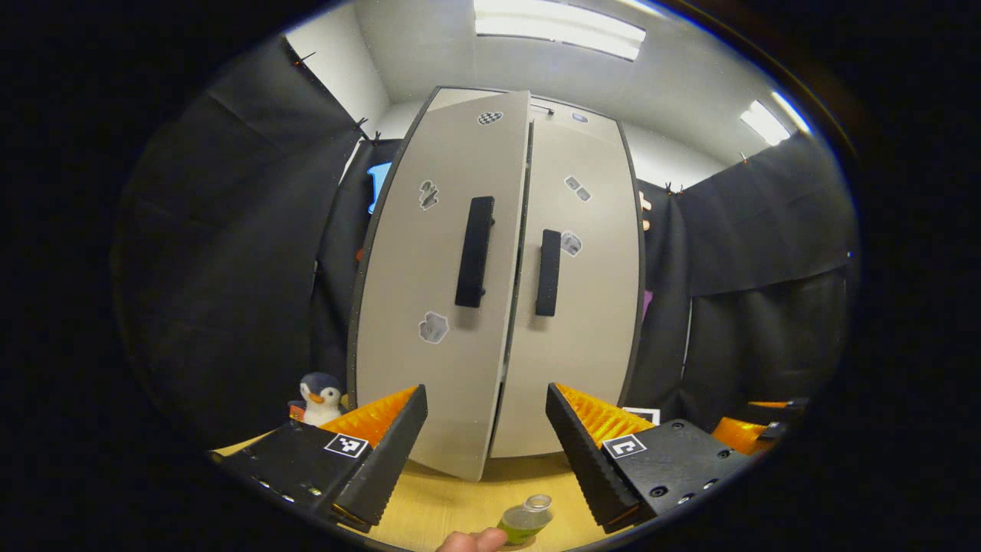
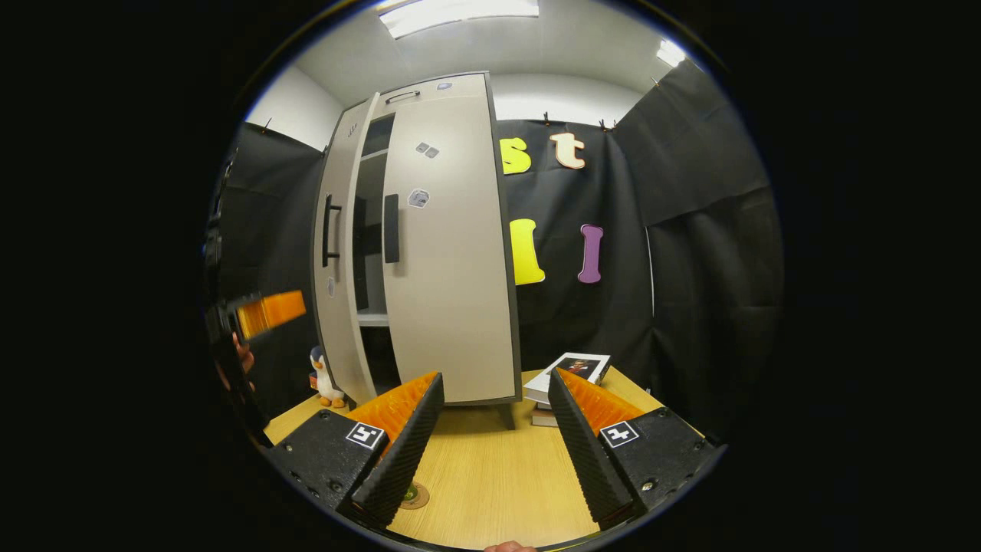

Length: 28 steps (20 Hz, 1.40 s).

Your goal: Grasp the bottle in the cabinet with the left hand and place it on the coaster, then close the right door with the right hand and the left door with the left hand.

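- The left gripper (image 1: 484, 441) is seen with its fingers spread wide and nothing between them; it is pointed at the cabinet (image 1: 498, 284) from just in front of the doors.
- In the left gripper view, the left door (image 1: 441, 284) is seen a little ajar, its lower edge standing forward of the right door (image 1: 579, 291), which is shut flat against the cabinet front.
- A dark upright handle is carried on each door — the left door's handle (image 1: 474, 251) and the right door's handle (image 1: 548, 272) stand close on either side of the seam.
- The bottle (image 1: 527, 519) is seen on the wooden table (image 1: 452, 506) at the bottom of the left gripper view, below the gap between the fingers, upright, with green liquid inside; a fingertip of a hand (image 1: 471, 541) lies just beside it.
- A toy penguin (image 1: 319, 399) is seen on the table beside the cabinet's left corner.
- The right gripper (image 2: 496, 433) is also held with fingers apart and empty, well back from the cabinet.
- In the right gripper view, the coaster (image 2: 414, 495) is partly seen on the table behind the near finger; whether the bottle is on it cannot be told.
- A stack of books (image 2: 569, 373) lies on the table to the right of the cabinet.
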Each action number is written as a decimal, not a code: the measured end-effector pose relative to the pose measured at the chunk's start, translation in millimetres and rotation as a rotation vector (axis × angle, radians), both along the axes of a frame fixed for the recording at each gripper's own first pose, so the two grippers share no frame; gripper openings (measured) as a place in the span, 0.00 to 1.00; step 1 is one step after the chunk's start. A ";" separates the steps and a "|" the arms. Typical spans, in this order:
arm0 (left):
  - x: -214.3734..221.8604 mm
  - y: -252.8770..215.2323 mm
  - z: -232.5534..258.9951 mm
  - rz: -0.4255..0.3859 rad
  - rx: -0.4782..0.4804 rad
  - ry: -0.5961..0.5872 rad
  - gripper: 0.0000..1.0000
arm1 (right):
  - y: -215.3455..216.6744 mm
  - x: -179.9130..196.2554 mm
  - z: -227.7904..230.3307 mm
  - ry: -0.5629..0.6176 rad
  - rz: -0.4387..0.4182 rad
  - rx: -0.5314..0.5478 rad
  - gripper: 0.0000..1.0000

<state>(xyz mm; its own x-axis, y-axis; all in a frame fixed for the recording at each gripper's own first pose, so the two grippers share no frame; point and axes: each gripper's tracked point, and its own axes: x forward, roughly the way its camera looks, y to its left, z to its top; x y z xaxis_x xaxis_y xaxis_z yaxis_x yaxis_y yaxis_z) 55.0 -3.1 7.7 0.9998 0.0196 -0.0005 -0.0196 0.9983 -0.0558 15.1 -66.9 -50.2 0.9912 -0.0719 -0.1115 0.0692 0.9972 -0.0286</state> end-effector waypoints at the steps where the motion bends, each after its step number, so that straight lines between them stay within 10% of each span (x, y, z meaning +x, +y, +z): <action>1: -4.8 3.3 -7.6 0.017 0.024 0.008 0.95 | -0.6 -0.9 -2.4 0.006 0.001 -0.005 0.84; 28: -59.4 -10.7 -71.6 0.037 0.050 0.067 0.95 | -20.0 -6.7 -16.6 0.029 -0.052 0.025 0.84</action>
<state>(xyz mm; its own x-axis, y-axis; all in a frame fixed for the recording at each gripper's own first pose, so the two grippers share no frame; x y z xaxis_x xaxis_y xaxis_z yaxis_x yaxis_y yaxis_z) -4.3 -13.8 -63.9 0.9961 0.0582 -0.0659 -0.0585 0.9983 -0.0031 8.4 -87.0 -66.8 0.9825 -0.1204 -0.1424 0.1207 0.9927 -0.0068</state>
